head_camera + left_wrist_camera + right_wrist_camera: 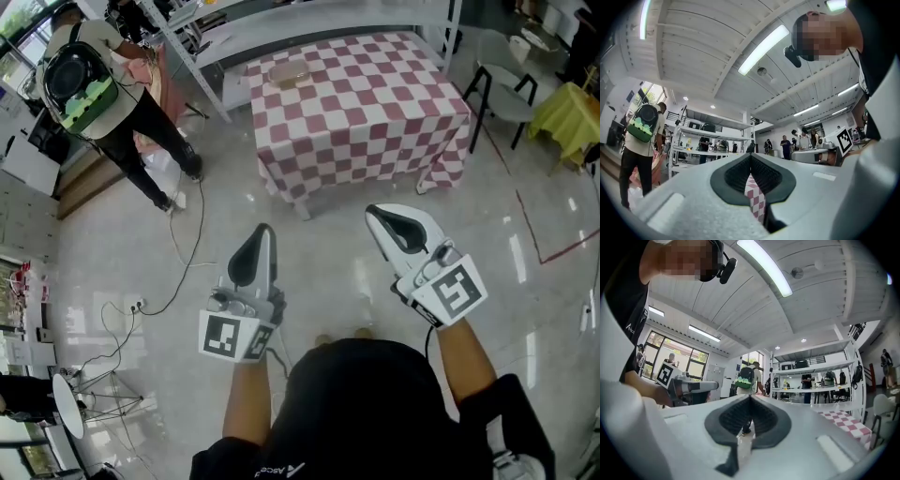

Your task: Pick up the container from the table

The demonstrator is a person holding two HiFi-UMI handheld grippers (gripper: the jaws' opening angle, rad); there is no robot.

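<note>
The container, a clear shallow box, lies near the far left corner of a table with a red-and-white checked cloth. Both grippers hang over the floor well short of the table, pointing toward it. My left gripper is shut with nothing in it; in the left gripper view its pads meet at the tip and the checked cloth shows in the gap below them. My right gripper is likewise shut and empty, its pads closed together. Neither gripper view shows the container.
A person with a green-and-black backpack stands at the far left beside white shelving. Right of the table stand a black chair and a yellow-covered table. Cables trail over the glossy floor at the left.
</note>
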